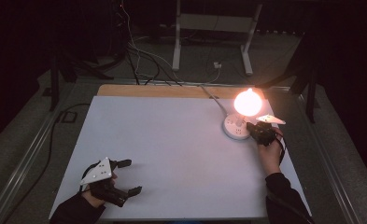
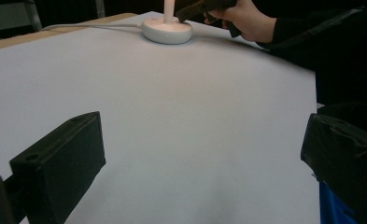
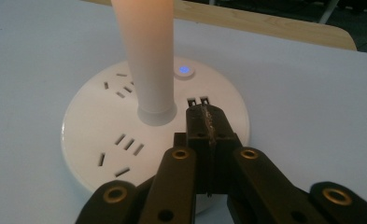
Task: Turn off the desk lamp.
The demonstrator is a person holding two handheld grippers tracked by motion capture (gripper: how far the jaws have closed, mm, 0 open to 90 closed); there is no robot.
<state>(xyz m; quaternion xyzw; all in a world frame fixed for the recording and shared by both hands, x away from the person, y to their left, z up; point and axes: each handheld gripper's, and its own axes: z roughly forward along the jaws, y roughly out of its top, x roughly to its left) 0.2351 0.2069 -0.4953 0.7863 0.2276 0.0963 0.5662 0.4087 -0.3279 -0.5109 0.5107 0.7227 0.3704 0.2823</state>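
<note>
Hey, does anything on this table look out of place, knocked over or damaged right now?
Nothing stands out. The round white socket base sits flat on the white table, its lamp upright and lit, and a small blue light glows on the base. The right gripper is shut over the base; the left gripper is open, well apart.

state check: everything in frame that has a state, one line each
lamp bulb: lit, glowing orange.
round socket base: flat on the table, blue indicator light on, cable attached at the far side.
right gripper: shut, nothing between the jaws, tips over the base beside the lamp stem.
left gripper: open, nothing between the jaws, low over the white table.
</note>
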